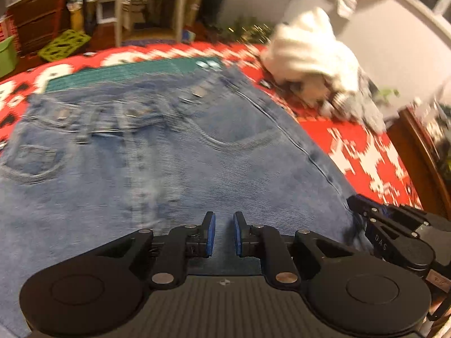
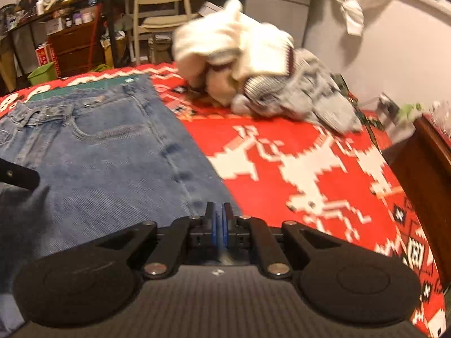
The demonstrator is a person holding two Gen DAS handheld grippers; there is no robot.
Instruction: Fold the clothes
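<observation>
Light blue jeans (image 1: 174, 169) lie flat, front up, on a red and white patterned blanket (image 1: 360, 152), waistband at the far end. My left gripper (image 1: 224, 232) hovers low over the middle of the jeans, open, with a small gap between its blue pads and nothing in it. In the right wrist view the jeans (image 2: 107, 163) fill the left half. My right gripper (image 2: 219, 219) sits at their right side seam, pads almost together on what looks like the denim edge. It also shows as the right gripper (image 1: 355, 201) at that seam in the left wrist view.
A heap of white and grey clothes (image 2: 253, 73) lies on the blanket (image 2: 310, 146) at the far right. A teal mat (image 1: 126, 71) peeks out beyond the waistband. A wooden cabinet (image 2: 431, 163) stands off the right edge, and a chair (image 2: 160, 8) and cluttered shelves stand behind.
</observation>
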